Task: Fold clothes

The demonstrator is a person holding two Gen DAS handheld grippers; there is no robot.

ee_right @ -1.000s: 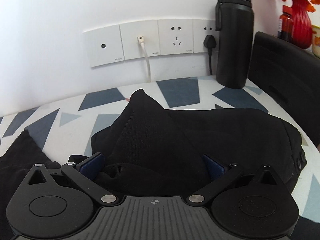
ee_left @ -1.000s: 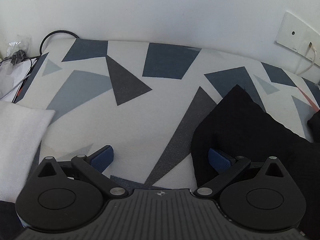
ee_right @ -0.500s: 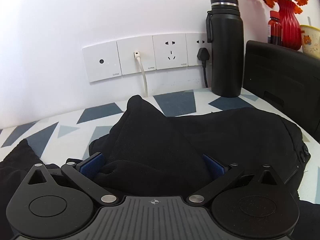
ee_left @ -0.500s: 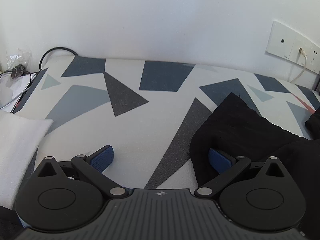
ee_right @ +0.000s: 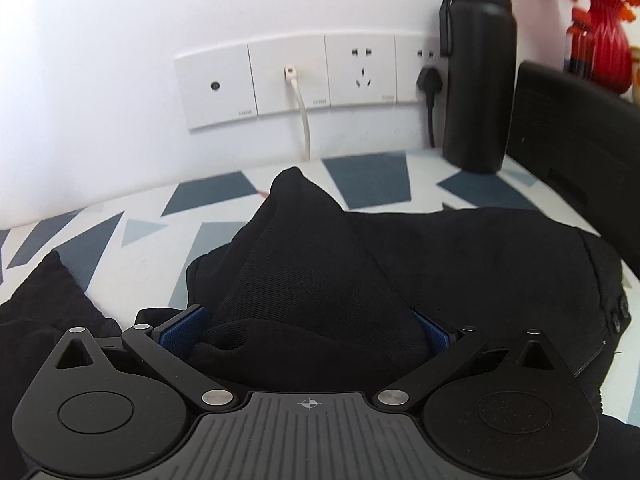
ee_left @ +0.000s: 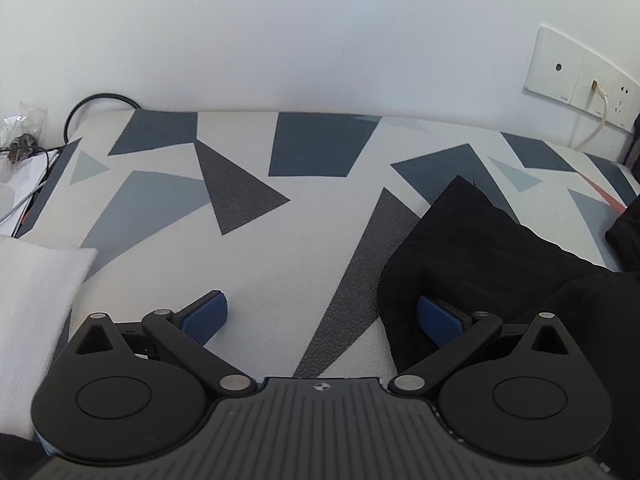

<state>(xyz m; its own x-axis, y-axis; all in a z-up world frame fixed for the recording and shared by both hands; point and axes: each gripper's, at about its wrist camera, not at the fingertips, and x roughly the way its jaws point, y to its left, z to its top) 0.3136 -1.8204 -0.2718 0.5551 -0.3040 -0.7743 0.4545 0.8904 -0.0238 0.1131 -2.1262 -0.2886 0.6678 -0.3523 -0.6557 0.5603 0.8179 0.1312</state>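
A black garment [ee_right: 460,256] lies crumpled on the patterned tablecloth [ee_left: 280,240], with one corner standing up in a peak. My right gripper [ee_right: 308,330] is open, its blue pads [ee_right: 182,328] wide apart, and a bunched fold of the garment sits between them. In the left wrist view another corner of the black garment [ee_left: 480,248] lies at the right. My left gripper [ee_left: 320,316] is open over bare tablecloth. Its right pad [ee_left: 438,318] sits at the garment's edge, partly under the cloth.
A white folded cloth [ee_left: 36,292] lies at the left, with cables [ee_left: 28,156] behind it. Wall sockets [ee_right: 288,76] with a white cable line the back wall. A tall black bottle [ee_right: 476,68], a black box [ee_right: 576,140] and a red vase [ee_right: 604,40] stand at the right.
Both views have shifted slightly, the right one drifting a little and blurring. The jaws of both grippers stay wide apart and the garment lies much as before.
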